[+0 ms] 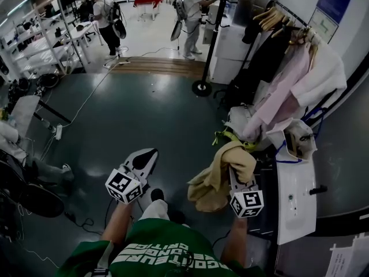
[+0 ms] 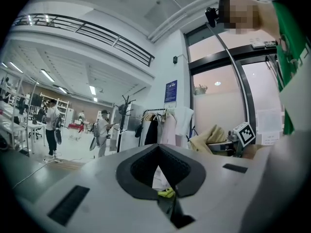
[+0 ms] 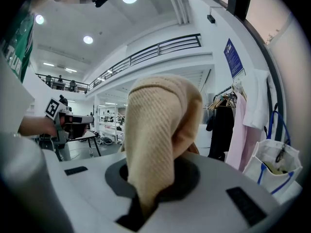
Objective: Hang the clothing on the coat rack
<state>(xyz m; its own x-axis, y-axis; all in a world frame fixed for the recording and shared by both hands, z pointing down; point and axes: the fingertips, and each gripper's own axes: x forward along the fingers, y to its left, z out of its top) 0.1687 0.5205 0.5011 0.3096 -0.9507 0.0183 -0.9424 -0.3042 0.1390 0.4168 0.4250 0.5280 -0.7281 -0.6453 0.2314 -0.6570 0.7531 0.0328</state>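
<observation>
Right gripper (image 1: 235,175) clamps the beige knitted garment (image 1: 212,184): carrying step. Next it likely needs lifting onto the black coat rack (image 1: 211,45).

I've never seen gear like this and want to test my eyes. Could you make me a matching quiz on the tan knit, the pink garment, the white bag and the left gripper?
Things:
1 tan knit
2 pink garment
3 white bag
4 left gripper

States:
A holds nothing
B hangs on the clothes rail
C clamped in the right gripper
D has blue handles

Pairs: 1-C, 2-B, 3-D, 4-A.
</observation>
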